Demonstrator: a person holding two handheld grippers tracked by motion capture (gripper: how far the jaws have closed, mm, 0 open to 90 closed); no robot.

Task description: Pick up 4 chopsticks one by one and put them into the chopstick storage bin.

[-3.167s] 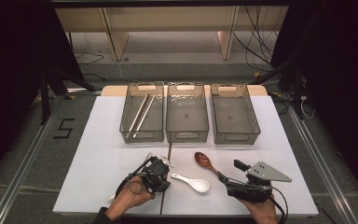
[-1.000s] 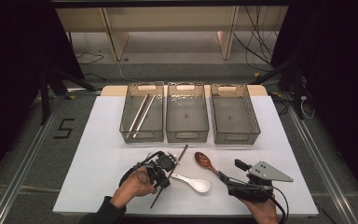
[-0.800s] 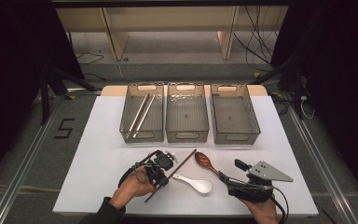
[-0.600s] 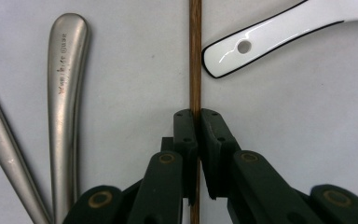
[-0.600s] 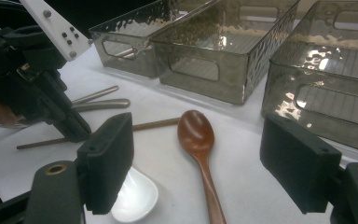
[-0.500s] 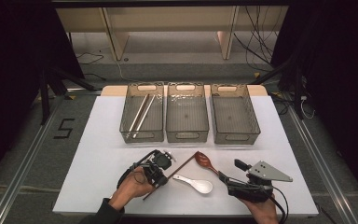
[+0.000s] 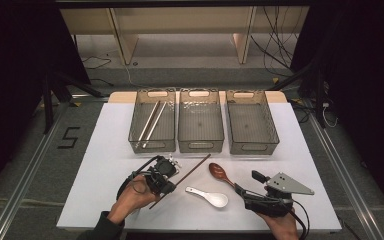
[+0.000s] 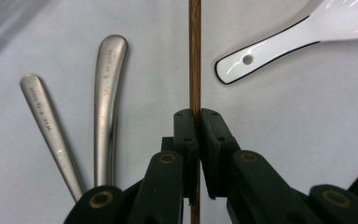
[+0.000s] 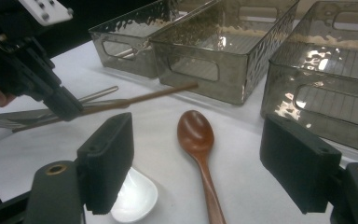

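Observation:
My left gripper point(image 7: 164, 183) is shut on a thin brown wooden chopstick point(image 7: 192, 169), held a little above the white table and slanting up to the right. In the left gripper view the chopstick point(image 8: 195, 56) runs straight up between the pressed pads point(image 8: 186, 128). A dark wooden spoon point(image 7: 220, 174) and a white ceramic spoon point(image 7: 208, 196) lie between the two grippers. My right gripper point(image 7: 248, 184) rests at the front right, open, jaws wide apart with the wooden spoon point(image 9: 195, 130) lying on the table below and ahead of them.
Three clear grey bins stand in a row at the back: the left bin point(image 7: 136, 131) holds two metal chopsticks, the middle bin point(image 7: 200, 146) and right bin point(image 7: 272, 127) look empty. Two metal cutlery handles point(image 8: 109, 93) lie under the left gripper.
The chopstick's far tip has swung to the right, and the left gripper has lifted slightly with it. The right gripper has not moved.

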